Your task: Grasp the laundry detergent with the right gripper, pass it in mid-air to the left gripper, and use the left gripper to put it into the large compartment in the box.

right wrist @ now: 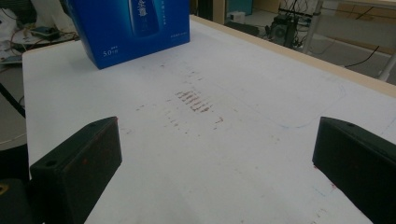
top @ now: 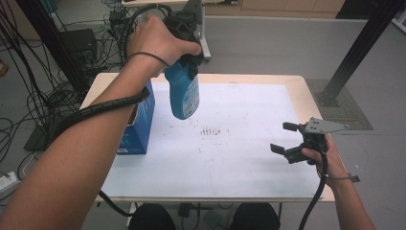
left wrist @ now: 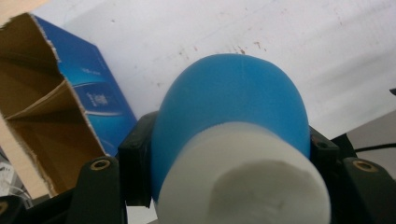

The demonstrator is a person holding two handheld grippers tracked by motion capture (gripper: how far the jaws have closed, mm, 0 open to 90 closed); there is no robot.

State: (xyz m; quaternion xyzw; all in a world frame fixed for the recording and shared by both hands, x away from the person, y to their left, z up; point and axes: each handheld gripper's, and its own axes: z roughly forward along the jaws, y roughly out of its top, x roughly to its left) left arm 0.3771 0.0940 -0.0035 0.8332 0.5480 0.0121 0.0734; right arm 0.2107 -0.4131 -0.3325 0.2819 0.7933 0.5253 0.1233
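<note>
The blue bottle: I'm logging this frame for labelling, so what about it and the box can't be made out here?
- Blue bottle: label print too small in the high view; the left gripper view shows its white cap end, blurred.
- Its neck: covered by the left hand-held gripper and hand.
- Blue box: the forearm crosses it in the high view; its top is cut off in the right gripper view.
- Box interior: in shadow, contents unclear.
</note>
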